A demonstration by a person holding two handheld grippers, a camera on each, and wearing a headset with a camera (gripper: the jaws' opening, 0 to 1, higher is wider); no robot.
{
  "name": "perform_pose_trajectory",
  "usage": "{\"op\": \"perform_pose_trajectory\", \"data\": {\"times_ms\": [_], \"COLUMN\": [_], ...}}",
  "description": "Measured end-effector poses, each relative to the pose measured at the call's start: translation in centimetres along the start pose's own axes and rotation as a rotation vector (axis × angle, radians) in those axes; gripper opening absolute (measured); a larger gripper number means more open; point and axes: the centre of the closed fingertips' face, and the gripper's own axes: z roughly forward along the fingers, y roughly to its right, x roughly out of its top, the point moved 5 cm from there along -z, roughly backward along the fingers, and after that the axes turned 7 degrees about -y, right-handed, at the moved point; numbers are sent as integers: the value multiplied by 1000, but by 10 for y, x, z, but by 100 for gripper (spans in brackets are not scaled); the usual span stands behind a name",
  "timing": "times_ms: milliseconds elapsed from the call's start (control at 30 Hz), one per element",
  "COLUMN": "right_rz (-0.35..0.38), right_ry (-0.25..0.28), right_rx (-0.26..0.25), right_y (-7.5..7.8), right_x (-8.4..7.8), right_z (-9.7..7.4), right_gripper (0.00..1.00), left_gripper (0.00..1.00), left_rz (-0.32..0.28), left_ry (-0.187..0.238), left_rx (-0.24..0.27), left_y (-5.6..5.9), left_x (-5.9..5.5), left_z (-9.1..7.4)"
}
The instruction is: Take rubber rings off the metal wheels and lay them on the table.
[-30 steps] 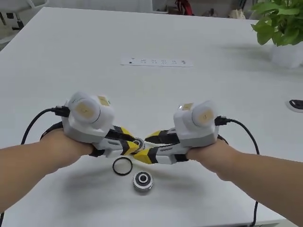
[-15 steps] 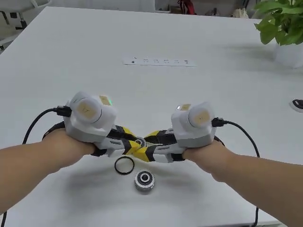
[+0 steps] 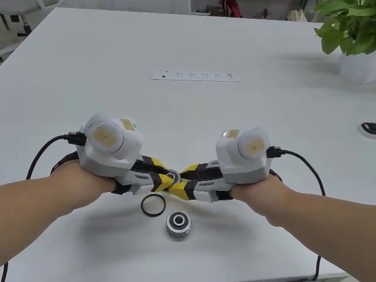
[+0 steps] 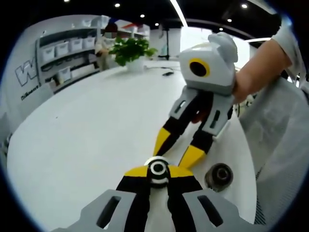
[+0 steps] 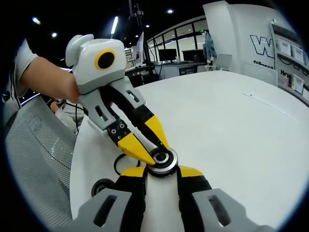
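A small metal wheel [image 3: 172, 175] with a dark rubber ring hangs just above the white table [image 3: 194, 117], pinched from both sides. My left gripper [image 3: 167, 180] comes in from the left and is shut on it; the left gripper view has the wheel [image 4: 158, 168] at its own tips. My right gripper [image 3: 178, 185] meets it from the right, its yellow tips [image 5: 189, 171] tight against the wheel [image 5: 162, 160]. A loose black rubber ring [image 3: 153, 205] lies on the table below the tips. A second metal wheel [image 3: 177, 223] stands beside that ring.
A white power strip [image 3: 195, 76] lies further back on the table. A potted plant [image 3: 346, 26] stands at the far right corner, and a dark object [image 3: 369, 129] sits at the right edge. Black cables trail from both grippers. The table's front edge is close.
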Motion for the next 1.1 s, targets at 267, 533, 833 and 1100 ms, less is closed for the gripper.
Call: {"op": "perform_pose_trajectory", "data": {"times_ms": [267,533,833,1100], "right_rz": [3,5,34,96], "right_ry": [-5,-13,-9,7], "right_rx": [6,10,20,7], "right_y": [0,2,3,10], "right_x": [-2,-6,-7,-8], "right_z": [-2,-5,-7,-10], "right_gripper": [18,10,5,0], "left_gripper": [13,13,13,13], "left_rz": [-4,-8,-11,-8], "left_ry": [-1,-2,2,-1], "left_rx": [2,2,6,8], "left_y": [0,0,-2,-3], "left_x": [1,1,0,0], "left_z": [0,0,0,0]}}
